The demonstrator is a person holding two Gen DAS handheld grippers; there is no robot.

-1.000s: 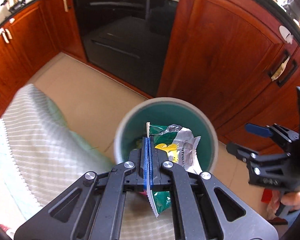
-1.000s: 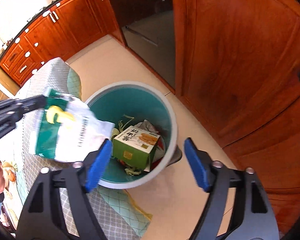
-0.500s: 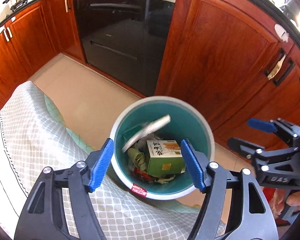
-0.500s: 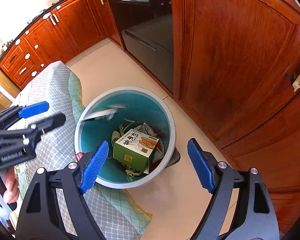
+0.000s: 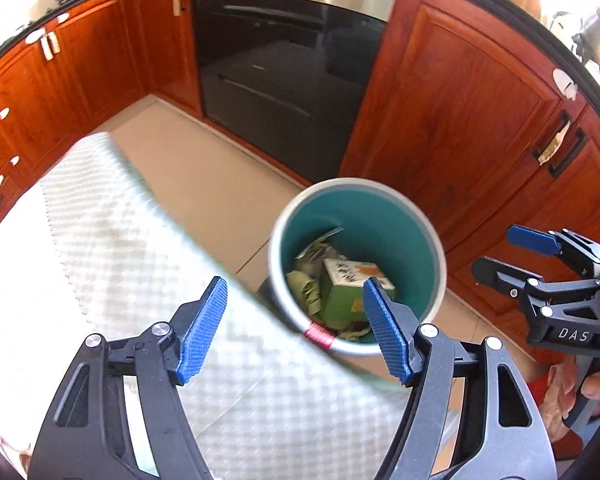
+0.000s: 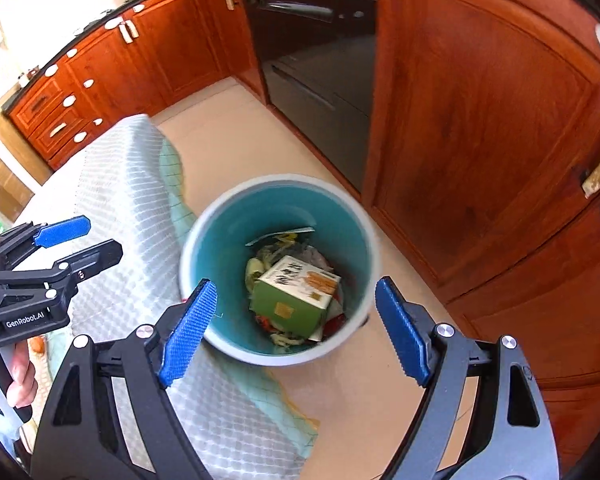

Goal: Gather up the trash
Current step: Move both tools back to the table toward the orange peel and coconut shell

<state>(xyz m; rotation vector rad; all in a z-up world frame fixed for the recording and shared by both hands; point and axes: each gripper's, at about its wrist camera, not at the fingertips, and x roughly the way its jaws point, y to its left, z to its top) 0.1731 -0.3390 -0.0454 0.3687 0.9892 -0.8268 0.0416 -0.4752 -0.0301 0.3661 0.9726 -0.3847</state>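
Note:
The round bin (image 5: 436,248), teal inside with a pale rim, stands on the floor beside the table. In it lie a green carton (image 5: 342,292), a green-and-silver snack wrapper (image 5: 324,236) against the far wall, and other scraps. My left gripper (image 5: 296,296) hovers open over the table edge, just short of the bin, with nothing between its blue pads. My right gripper (image 6: 296,286) is open and empty above the bin (image 6: 188,256), framing the carton (image 6: 296,296) and the wrapper (image 6: 280,236). Each gripper shows in the other's view: right (image 5: 494,252), left (image 6: 104,236).
A white-and-green checked cloth (image 5: 120,240) covers the table to the left of the bin. A dark oven (image 5: 292,80) and red wooden cabinets (image 5: 460,120) stand close behind it. Beige floor runs between them. A person's hand (image 6: 20,376) holds the left gripper's handle.
My left gripper opened and let go of the snack wrapper, which fell into the bin. It then drew back over the table. My right gripper pulled back a little.

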